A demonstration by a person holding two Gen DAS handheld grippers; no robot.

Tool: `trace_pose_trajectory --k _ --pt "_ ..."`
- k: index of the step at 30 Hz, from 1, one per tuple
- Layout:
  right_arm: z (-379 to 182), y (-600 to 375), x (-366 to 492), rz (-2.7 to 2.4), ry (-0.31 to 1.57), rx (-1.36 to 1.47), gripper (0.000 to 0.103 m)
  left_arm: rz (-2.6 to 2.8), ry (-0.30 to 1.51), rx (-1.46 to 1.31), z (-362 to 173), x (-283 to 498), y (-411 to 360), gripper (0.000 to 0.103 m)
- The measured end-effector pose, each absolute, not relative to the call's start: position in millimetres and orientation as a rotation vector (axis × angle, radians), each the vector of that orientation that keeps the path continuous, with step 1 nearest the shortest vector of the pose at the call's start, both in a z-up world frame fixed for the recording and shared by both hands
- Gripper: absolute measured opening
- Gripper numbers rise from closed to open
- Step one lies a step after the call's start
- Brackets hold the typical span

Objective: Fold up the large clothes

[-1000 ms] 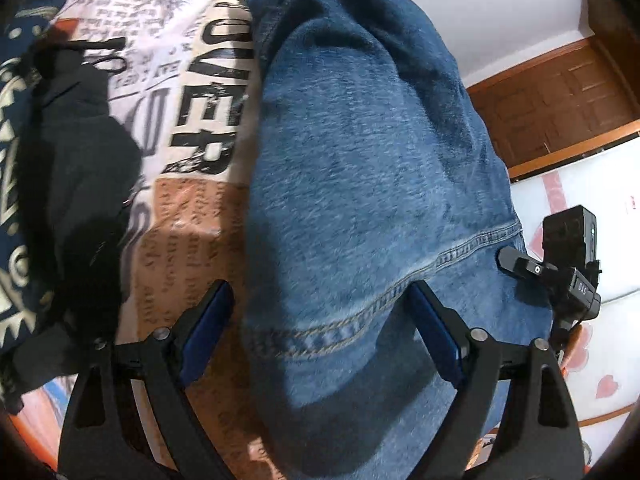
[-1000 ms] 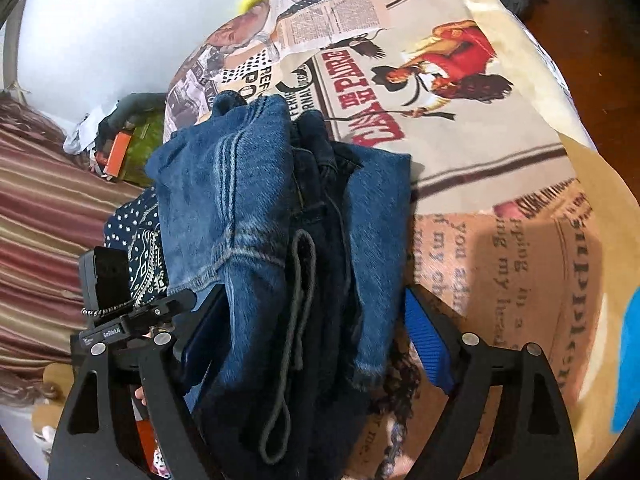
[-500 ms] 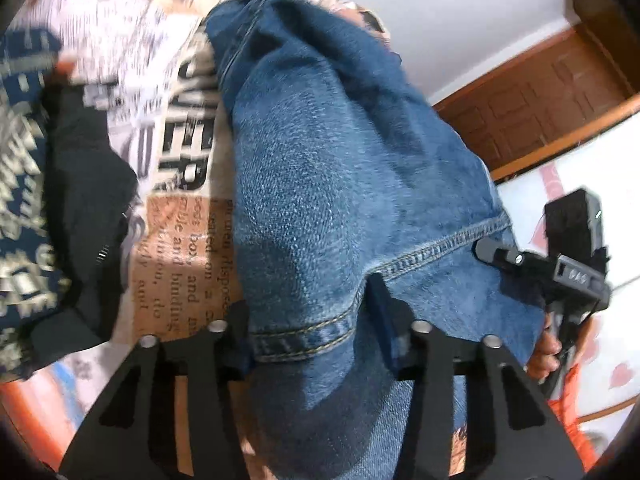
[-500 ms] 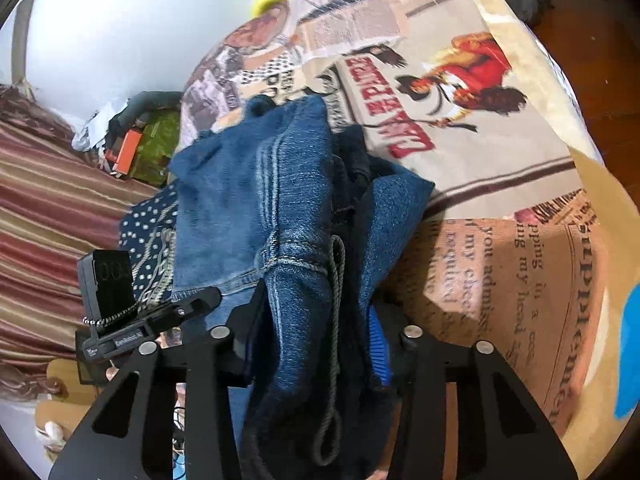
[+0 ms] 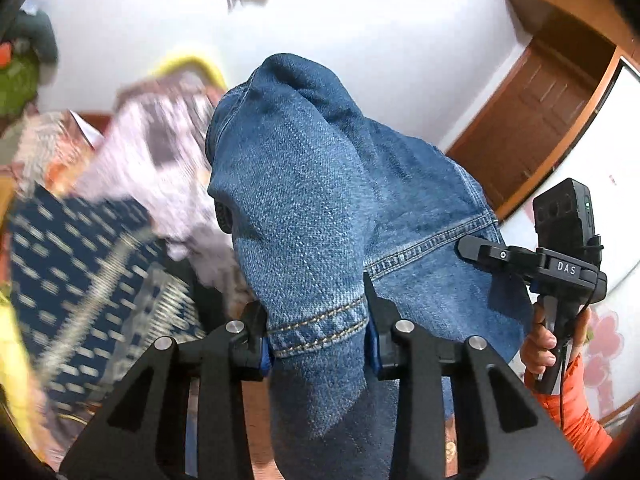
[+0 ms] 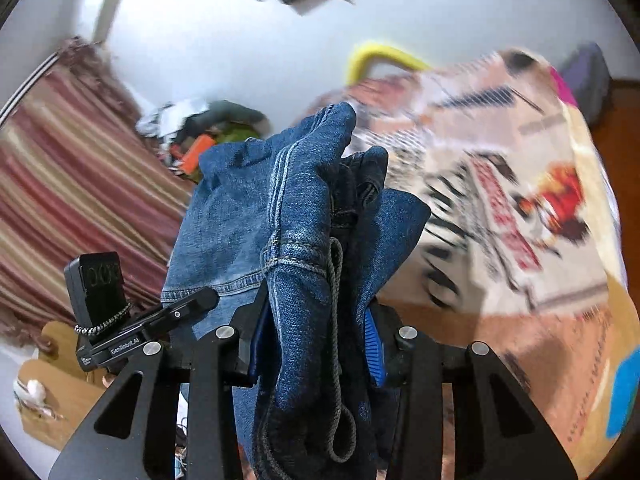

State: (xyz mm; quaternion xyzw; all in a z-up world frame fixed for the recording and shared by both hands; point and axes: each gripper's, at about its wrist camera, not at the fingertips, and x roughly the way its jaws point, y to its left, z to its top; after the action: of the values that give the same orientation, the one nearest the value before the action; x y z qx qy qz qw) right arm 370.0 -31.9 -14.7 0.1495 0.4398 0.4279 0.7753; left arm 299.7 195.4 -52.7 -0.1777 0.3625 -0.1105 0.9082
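Note:
A pair of blue denim jeans (image 5: 312,200) hangs bunched and lifted off the bed between both grippers. In the left wrist view my left gripper (image 5: 316,332) has its jaws closing on a stitched hem, and the blue pads press the denim from both sides. My right gripper (image 6: 316,320) is shut on a thick bunch of the jeans (image 6: 280,200) with a grey cord (image 6: 336,320) dangling in front. The right gripper's body (image 5: 560,268) shows at the far right of the left wrist view, held by a hand (image 5: 540,344).
A newspaper-print bedspread (image 6: 500,200) lies below, blurred. A dark blue patterned cloth (image 5: 80,260) lies at left. A striped curtain (image 6: 60,180), a heap of odds and ends (image 6: 208,136) and a wooden door (image 5: 532,120) border the room.
Both grippers went from wide open around the jeans to shut on them. Both then rose, lifting the denim off the bedspread, so the wall now fills the upper views.

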Motion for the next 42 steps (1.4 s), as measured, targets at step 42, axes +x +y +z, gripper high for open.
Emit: trace_pose_trajectory --k 42 --pt "-50 135 336 0.933 0.783 0.021 0.046 0.296 0.676 -0.108 -57 211 325 0.055"
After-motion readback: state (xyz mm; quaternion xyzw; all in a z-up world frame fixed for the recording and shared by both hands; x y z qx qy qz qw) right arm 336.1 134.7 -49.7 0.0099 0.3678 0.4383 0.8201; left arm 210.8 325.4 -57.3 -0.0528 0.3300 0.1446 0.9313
